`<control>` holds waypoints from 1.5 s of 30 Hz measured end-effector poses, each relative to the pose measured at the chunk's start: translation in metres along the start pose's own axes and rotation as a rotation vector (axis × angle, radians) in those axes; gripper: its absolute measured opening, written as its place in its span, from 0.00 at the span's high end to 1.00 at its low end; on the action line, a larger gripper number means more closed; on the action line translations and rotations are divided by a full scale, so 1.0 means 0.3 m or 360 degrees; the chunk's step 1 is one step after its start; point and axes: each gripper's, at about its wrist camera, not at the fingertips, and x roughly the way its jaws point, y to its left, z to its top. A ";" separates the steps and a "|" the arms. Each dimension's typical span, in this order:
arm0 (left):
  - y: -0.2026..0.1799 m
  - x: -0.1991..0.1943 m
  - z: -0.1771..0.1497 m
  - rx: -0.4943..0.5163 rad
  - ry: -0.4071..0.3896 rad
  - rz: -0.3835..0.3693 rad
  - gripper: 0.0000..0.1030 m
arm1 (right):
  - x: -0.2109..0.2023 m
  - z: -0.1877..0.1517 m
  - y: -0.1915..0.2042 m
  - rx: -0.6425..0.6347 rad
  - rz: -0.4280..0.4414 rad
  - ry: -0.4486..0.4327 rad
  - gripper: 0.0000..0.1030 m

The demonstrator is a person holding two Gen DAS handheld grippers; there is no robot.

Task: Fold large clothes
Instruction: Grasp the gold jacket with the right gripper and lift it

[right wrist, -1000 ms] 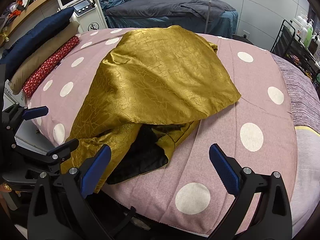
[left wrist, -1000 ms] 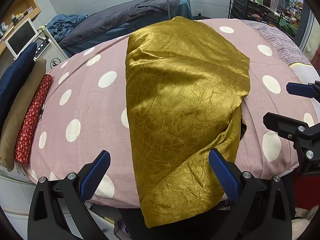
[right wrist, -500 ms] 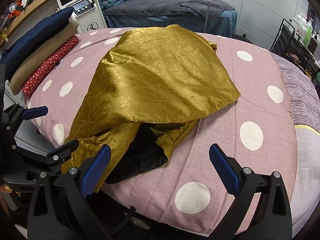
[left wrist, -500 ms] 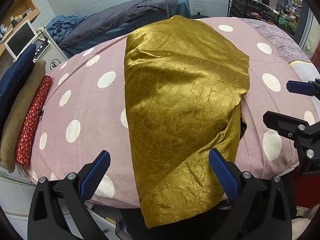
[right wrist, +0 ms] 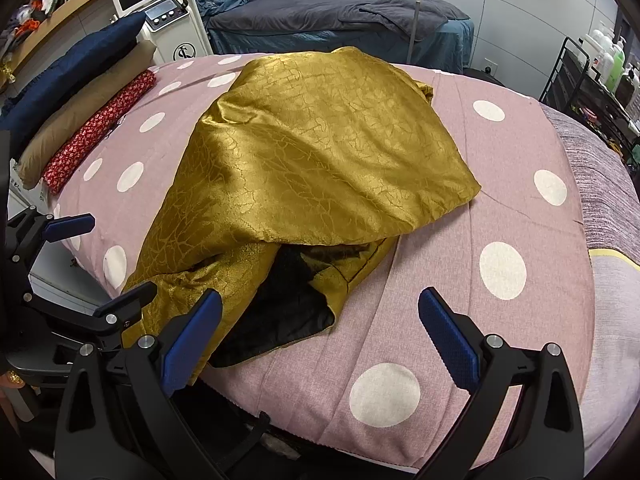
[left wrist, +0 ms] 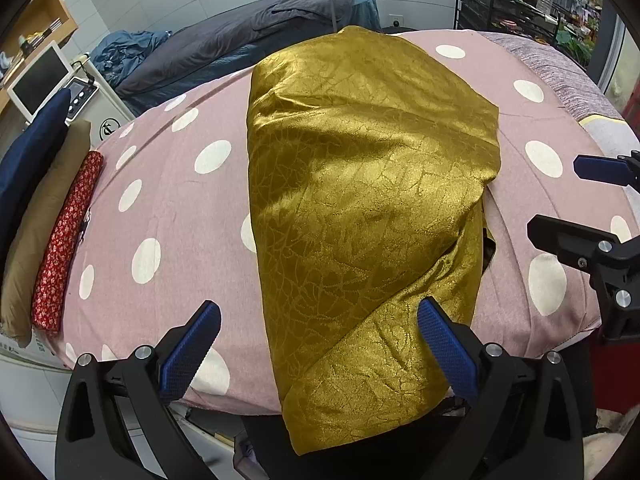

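Observation:
A large gold satin garment (left wrist: pixel 360 200) with a crackle pattern lies folded lengthwise on a pink polka-dot bed (left wrist: pixel 168 216); its near end hangs over the bed's front edge. In the right wrist view the garment (right wrist: pixel 320 160) shows a black lining (right wrist: pixel 280 316) at its near open edge. My left gripper (left wrist: pixel 320 344) is open and empty, just short of the hanging end. My right gripper (right wrist: pixel 320 332) is open and empty near the lining. Each gripper shows in the other's view: the right one (left wrist: pixel 592 208), the left one (right wrist: pixel 80 260).
A red patterned roll (left wrist: pixel 64 240), a tan cushion (left wrist: pixel 36 224) and a navy cushion (left wrist: pixel 28 168) lie along the bed's left side. A grey-covered bed (left wrist: pixel 256 44) stands behind. A machine with a screen (right wrist: pixel 160 12) and a black shelf of bottles (left wrist: pixel 520 4) stand at the back.
Both grippers stay open and almost still. The left view has drifted slightly, so the garment sits a little lower and closer. The garment has not moved.

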 end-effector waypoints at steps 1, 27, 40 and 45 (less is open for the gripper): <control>-0.001 0.001 0.000 0.0001 0.0001 0.0001 0.06 | 0.001 0.000 0.000 0.0001 0.0001 0.0001 0.06; 0.457 0.127 -0.080 -0.0490 0.0001 0.0122 0.07 | 0.025 -0.143 0.194 -0.0644 0.0026 -0.0178 0.06; 0.471 0.157 -0.098 -0.0544 -0.0049 0.0064 0.06 | 0.101 -0.332 0.544 -0.1576 -0.0077 -0.0302 0.06; 0.529 0.156 -0.127 -0.0587 -0.0064 0.0093 0.06 | 0.206 -0.382 0.628 -0.1872 -0.0283 -0.0426 0.06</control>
